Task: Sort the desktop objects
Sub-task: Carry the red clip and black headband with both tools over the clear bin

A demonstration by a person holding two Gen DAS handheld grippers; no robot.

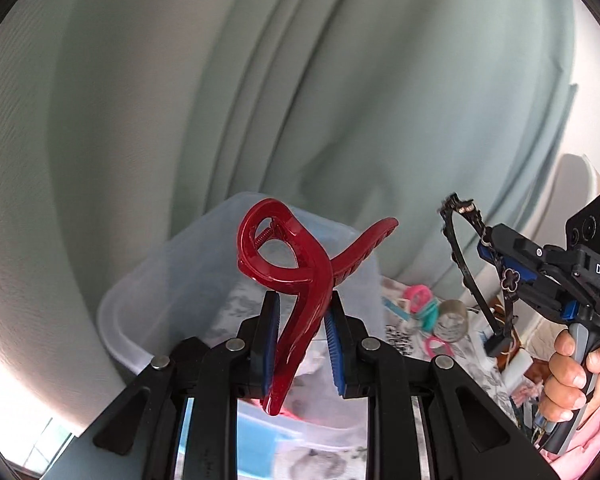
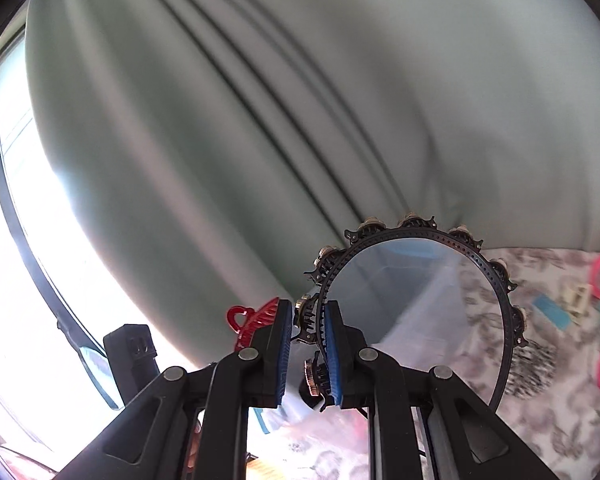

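We see a pale green curtain [image 1: 300, 92] hanging in folds; at its foot a floral tablecloth [image 2: 512, 424] spreads, and left of the curtain a bright window [image 2: 28, 264] glares.

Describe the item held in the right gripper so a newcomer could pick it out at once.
Start at the translucent plastic bin before the pale green curtain. In front of it the right gripper holds a black headband by one end. Unlike the glossy red claw clip in the left gripper, it is a thin open hoop studded with small ornaments.
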